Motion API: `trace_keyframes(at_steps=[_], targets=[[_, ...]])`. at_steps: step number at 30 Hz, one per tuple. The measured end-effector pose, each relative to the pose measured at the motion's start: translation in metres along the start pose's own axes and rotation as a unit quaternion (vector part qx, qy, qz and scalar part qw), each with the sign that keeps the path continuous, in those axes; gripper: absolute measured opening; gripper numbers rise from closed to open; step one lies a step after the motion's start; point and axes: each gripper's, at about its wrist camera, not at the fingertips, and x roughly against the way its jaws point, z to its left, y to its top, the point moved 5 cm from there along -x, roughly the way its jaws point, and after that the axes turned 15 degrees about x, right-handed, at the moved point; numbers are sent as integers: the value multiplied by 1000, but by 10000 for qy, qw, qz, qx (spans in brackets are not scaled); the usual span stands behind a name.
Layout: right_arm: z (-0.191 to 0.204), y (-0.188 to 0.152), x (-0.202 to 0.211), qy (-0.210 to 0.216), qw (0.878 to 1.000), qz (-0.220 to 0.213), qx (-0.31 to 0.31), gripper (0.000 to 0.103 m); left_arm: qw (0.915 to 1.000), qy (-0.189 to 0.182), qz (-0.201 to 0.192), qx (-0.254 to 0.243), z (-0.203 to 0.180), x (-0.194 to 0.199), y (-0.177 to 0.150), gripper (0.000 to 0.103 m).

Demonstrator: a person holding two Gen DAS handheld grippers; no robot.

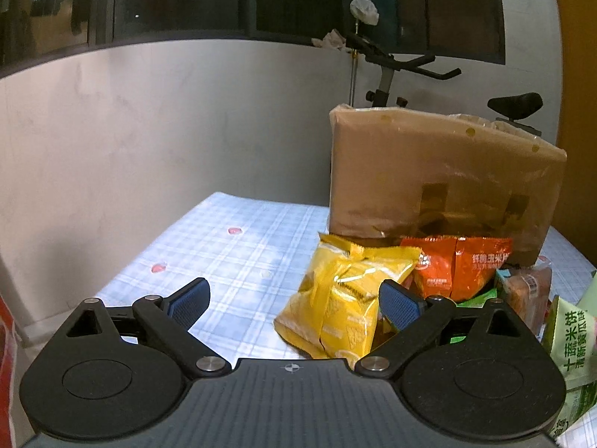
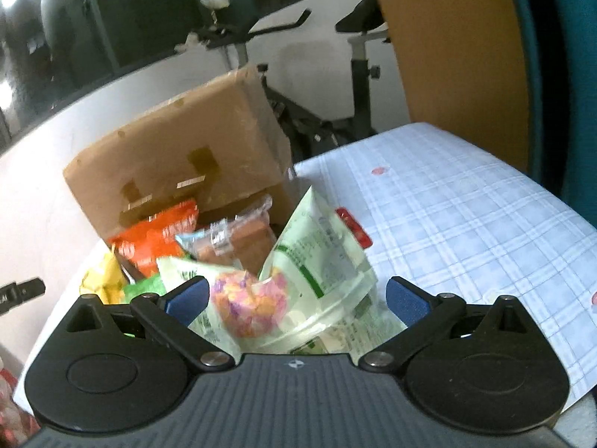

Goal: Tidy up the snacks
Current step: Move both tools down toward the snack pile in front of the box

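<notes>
A pile of snack packets lies in front of a cardboard box (image 1: 440, 175) on the checked tablecloth (image 1: 231, 254). My left gripper (image 1: 294, 300) is open and empty; its right finger stands in front of the yellow packets (image 1: 343, 298). Orange packets (image 1: 459, 265) lie behind them, green ones (image 1: 574, 339) to the right. In the right wrist view my right gripper (image 2: 296, 298) is open around the pile, over a pink-and-orange snack bag (image 2: 250, 304) and a pale green packet (image 2: 317, 257). The box (image 2: 175, 156), orange packet (image 2: 156, 239), yellow packet (image 2: 102, 276) and a brown pastry pack (image 2: 238, 239) lie beyond.
An exercise bike (image 1: 395, 71) stands behind the table, also in the right wrist view (image 2: 335, 93). A grey wall (image 1: 149, 130) runs under dark windows. A red packet (image 2: 354, 227) lies right of the pile. An orange panel (image 2: 455, 44) stands at the far right.
</notes>
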Motion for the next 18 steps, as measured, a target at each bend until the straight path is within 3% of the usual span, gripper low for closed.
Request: trace_keyframes(at_steps=[4, 8, 10, 18], targets=[[24, -3, 0, 78, 9923, -159, 1225, 103, 9998, -39, 108, 167, 4, -6, -6, 99], [45, -13, 1, -216, 9597, -528, 2751, 103, 9995, -62, 218, 239, 6, -12, -12, 98], [44, -15, -2, -199, 9568, -526, 2851, 103, 9993, -72, 255, 249, 5, -15, -14, 98], [27, -22, -17, 210, 9709, -352, 2361, 103, 9991, -107, 371, 180, 3, -18, -23, 98]])
